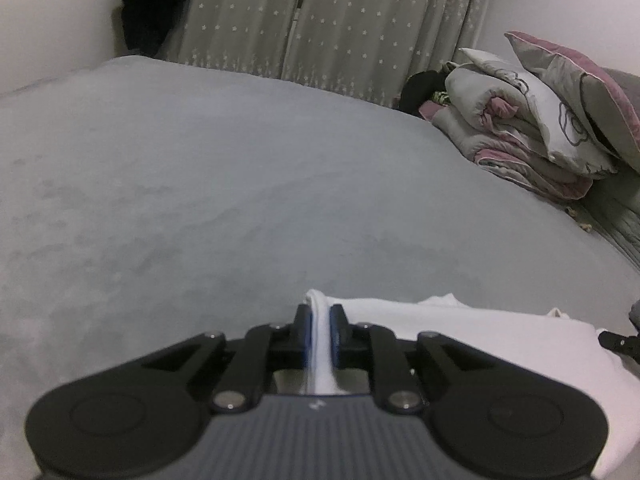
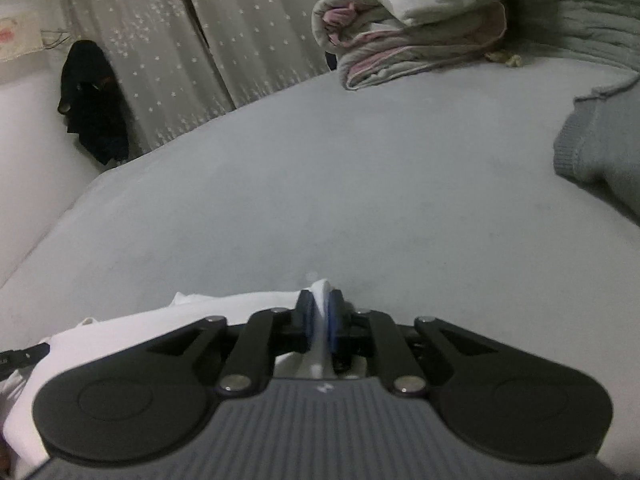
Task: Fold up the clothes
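A white garment (image 1: 480,332) lies on the grey bed (image 1: 240,180), stretched between my two grippers. My left gripper (image 1: 320,312) is shut on its left corner, with white cloth pinched between the blue pads. My right gripper (image 2: 319,312) is shut on the other corner of the same white garment (image 2: 132,332). The tip of the right gripper shows at the right edge of the left wrist view (image 1: 620,340). Both grippers sit low over the bed's near part.
A folded quilt and pillows (image 1: 540,120) are stacked at the bed's far right corner. A grey knit garment (image 2: 600,148) lies at the right. Star-patterned curtains (image 1: 320,20) hang behind the bed. Dark clothes (image 2: 92,108) hang by the wall.
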Demonstrator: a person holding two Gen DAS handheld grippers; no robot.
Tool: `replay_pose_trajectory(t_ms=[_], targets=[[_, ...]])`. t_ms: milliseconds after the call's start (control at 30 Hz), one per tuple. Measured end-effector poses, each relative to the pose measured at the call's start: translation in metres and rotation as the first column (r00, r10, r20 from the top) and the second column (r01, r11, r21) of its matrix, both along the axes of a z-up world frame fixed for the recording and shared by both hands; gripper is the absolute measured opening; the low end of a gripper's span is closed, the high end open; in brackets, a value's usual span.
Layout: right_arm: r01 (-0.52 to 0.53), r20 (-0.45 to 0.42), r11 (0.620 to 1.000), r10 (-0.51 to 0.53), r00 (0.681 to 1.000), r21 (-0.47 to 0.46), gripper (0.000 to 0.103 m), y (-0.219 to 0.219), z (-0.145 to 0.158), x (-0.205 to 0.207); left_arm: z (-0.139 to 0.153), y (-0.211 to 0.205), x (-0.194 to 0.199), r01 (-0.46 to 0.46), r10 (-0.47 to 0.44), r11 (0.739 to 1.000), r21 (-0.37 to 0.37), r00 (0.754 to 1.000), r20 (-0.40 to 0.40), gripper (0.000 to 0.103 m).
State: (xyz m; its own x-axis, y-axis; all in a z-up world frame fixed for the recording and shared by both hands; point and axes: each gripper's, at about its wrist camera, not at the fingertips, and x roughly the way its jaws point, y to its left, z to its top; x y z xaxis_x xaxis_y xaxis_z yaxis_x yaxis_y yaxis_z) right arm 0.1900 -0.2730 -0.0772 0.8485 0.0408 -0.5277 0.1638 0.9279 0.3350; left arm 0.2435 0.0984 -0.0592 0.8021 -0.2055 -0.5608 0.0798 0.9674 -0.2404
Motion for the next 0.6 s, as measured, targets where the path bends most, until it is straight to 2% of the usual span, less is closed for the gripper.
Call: replay_pose_trajectory(t_ms=[33, 67, 133, 200, 300, 400, 500, 600], targets=[[-0.003, -0.006, 1.000, 0.003, 1.000, -0.004, 0.015, 0.001, 0.002, -0.001, 0.003, 0.001, 0.000, -0.002, 0.002, 1.000, -0.002, 1.000, -0.009, 0.021], [-0.004, -0.011, 1.000, 0.004, 1.000, -0.006, 0.022, 0.002, 0.004, -0.002, 0.006, 0.003, -0.001, -0.004, 0.004, 1.000, -0.011, 1.000, -0.022, 0.033], [0.006, -0.016, 1.000, -0.006, 1.000, 0.002, 0.046, 0.001, 0.012, -0.011, 0.014, 0.011, -0.007, 0.001, -0.005, 0.997, -0.079, 0.999, -0.052, 0.047], [0.022, -0.006, 0.999, -0.022, 1.000, 0.024, 0.054, -0.002, 0.021, -0.018, 0.024, 0.023, -0.017, 0.000, -0.009, 0.990, -0.141, 0.998, -0.063, 0.048], [0.040, 0.016, 0.997, -0.041, 0.999, 0.064, 0.054, -0.007, 0.036, -0.029, 0.037, 0.030, -0.036, 0.000, -0.005, 0.986, -0.166, 1.000, -0.026, 0.048], [0.042, 0.050, 0.998, -0.044, 0.998, 0.046, 0.054, -0.001, 0.049, -0.038, 0.042, 0.028, -0.055, 0.025, -0.023, 0.983, -0.182, 1.000, 0.015, 0.047], [0.007, 0.064, 1.000, -0.007, 0.998, -0.012, 0.054, 0.019, 0.056, -0.033, 0.040, 0.014, -0.061, 0.065, -0.058, 0.983, -0.170, 0.997, 0.042, 0.047], [-0.043, 0.059, 0.993, 0.050, 0.997, -0.106, 0.054, 0.046, 0.058, -0.016, 0.035, -0.008, -0.057, 0.080, -0.073, 0.991, -0.107, 0.995, 0.073, 0.047]])
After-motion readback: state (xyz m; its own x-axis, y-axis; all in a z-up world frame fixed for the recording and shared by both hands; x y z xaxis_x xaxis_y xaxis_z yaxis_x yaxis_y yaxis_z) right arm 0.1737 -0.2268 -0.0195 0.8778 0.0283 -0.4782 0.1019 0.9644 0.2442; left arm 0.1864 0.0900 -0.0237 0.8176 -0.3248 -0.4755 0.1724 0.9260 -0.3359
